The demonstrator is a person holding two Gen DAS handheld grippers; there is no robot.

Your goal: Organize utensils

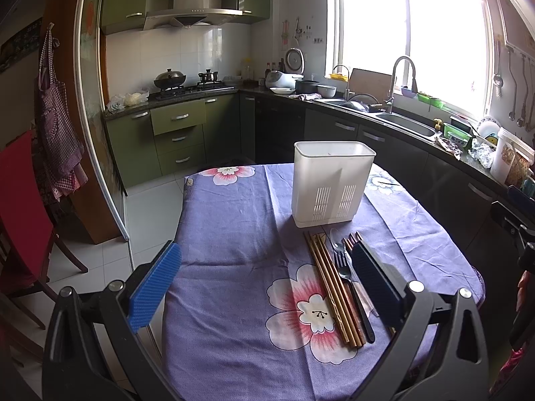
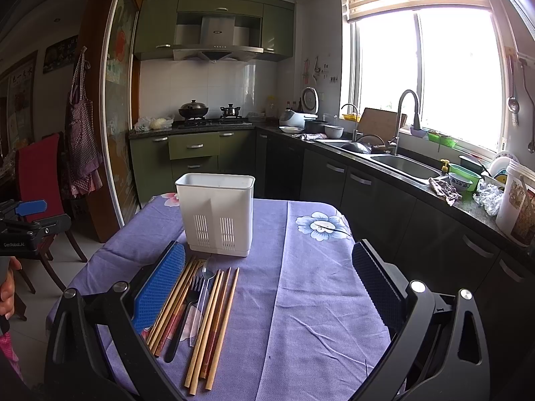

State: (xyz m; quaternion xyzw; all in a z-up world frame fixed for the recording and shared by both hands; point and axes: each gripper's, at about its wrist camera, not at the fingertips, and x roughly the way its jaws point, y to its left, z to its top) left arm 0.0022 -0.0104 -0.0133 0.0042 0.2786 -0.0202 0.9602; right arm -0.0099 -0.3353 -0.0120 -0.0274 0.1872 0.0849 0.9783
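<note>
A white slotted utensil holder (image 1: 332, 183) (image 2: 217, 214) stands upright on the purple flowered tablecloth (image 1: 234, 240) (image 2: 311, 287). Just in front of it lie several wooden chopsticks (image 1: 331, 287) (image 2: 214, 327), a black fork (image 1: 346, 274) (image 2: 185, 314) and a clear plastic spoon (image 1: 336, 237) (image 2: 202, 294), side by side. My left gripper (image 1: 265, 284) hovers open over the cloth, its right finger (image 1: 374, 284) above the utensils. My right gripper (image 2: 269, 287) is open too, its left finger (image 2: 160, 287) beside the chopsticks. Neither holds anything.
A dark counter with a sink (image 2: 404, 167) and dishes runs along the right under the window. A red-backed chair (image 1: 23, 207) (image 2: 38, 173) stands left of the table. A hand (image 2: 6, 290) holds the left gripper's body (image 2: 23, 230) at the left edge.
</note>
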